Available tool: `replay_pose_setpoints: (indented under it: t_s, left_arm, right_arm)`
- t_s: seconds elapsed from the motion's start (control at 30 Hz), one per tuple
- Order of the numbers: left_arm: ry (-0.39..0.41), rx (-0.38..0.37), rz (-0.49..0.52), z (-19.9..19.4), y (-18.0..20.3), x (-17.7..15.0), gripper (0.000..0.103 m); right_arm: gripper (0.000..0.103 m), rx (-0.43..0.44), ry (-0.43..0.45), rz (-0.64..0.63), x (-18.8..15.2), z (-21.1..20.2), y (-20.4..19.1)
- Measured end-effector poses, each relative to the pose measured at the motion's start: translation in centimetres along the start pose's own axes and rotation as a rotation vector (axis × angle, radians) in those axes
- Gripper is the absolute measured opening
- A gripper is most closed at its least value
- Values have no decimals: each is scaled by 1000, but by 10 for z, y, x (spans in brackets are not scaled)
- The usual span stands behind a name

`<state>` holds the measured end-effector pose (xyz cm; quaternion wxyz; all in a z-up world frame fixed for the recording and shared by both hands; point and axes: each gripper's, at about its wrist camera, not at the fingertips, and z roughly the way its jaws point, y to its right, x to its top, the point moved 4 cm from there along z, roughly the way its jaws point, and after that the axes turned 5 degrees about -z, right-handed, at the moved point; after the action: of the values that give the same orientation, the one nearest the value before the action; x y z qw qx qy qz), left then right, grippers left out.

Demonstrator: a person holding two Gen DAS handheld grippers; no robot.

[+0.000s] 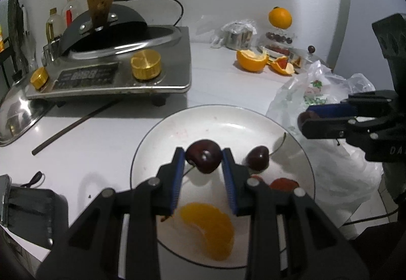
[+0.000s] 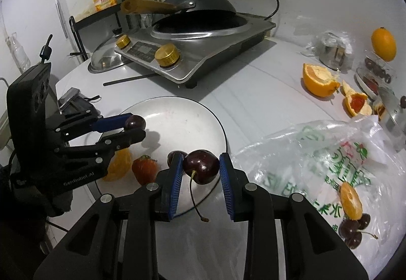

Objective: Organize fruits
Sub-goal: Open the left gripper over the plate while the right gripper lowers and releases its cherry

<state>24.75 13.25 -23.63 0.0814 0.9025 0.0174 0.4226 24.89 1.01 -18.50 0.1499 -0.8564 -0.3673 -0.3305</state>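
Left wrist view: the left claw is grasping a dark cherry between its blue pads and holding it over the near half of the white plate. Already lying on the plate are a second cherry just right of the held one, an orange segment at the near edge, and a strawberry partly hidden behind the right finger. The right claw is entering from the right over a plastic bag, clenched on another cherry. Far across the desk are standing an induction cooker with a wok, orange peel halves and a whole orange.

Right wrist view: the right claw is gripping its cherry, stem hanging down, above the near right rim of the plate. The left claw is reaching in from the left with its cherry over the plate's left part. The strawberry and orange segment are lying near-left on the plate. More cherries and an orange slice are waiting on the plastic bag at the right.

Step in hand, as judged: both claws are delivering cherries to the plate. The next move calls for lowering each cherry close to a bare patch, clear of the fruit already there, then releasing gently, since a round cherry may roll.
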Motion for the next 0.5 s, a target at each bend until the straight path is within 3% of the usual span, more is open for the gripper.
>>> replay_pose_setpoints:
  t_s: [0.5]
  left_arm:
    - [-56,-74,-30,22,0,-1,32]
  right_arm:
    - [31,-9,-21,-27,16,41,1]
